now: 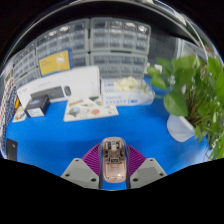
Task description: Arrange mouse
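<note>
On blue table (60, 140), mouse (113, 160) between gripper (113, 172) fingers

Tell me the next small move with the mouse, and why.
Probably lower it onto the blue mat and open. The claw appears shut on the mouse, pads against both its sides, with bare mat just ahead, short of the plant pot.

Mouse (113, 160) between fingers (84, 168) (plant (193, 90) right).

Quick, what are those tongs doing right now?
Tongs: closed on the mouse, both purple pads pressing its sides above the blue table.
</note>
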A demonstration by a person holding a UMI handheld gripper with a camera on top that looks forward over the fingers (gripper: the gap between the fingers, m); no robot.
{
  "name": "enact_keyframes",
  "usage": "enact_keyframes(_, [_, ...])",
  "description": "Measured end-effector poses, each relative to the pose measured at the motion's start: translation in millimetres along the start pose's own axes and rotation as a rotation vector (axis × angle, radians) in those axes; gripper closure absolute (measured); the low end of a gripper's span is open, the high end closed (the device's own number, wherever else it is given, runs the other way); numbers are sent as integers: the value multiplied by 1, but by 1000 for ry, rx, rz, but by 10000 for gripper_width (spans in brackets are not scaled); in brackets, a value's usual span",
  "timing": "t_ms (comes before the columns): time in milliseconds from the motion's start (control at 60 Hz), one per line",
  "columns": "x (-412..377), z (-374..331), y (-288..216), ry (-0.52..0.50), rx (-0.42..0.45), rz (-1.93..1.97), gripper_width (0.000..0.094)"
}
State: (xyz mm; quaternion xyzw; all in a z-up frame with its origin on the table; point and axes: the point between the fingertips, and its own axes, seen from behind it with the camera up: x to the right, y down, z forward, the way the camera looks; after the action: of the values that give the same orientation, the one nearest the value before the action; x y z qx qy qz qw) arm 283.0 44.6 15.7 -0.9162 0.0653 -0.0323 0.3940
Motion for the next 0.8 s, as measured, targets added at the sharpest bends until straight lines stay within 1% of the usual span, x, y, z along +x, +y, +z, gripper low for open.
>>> enact_keyframes(117, [-55, -58, -56, -3, 112, 12, 628])
enact_keyframes(233, [-140, -123, -104, -24, 209, 26, 628])
enact_keyframes(317, [-210, -164, -122, -37, 255, 32, 628])
enact_keyframes(400, [-281, -191, -127, -57, 270, 27, 629])
enact_keyframes(467, [-340, -199, -119, -86, 264, 16, 628])
enact_keyframes(567, [-422, -188, -85, -138, 223, 3, 630])
enact_keyframes(683, [-494, -157, -22, -163, 130, -53, 629])
enact_keyframes(800, [-534, -121, 42, -163, 46, -105, 631])
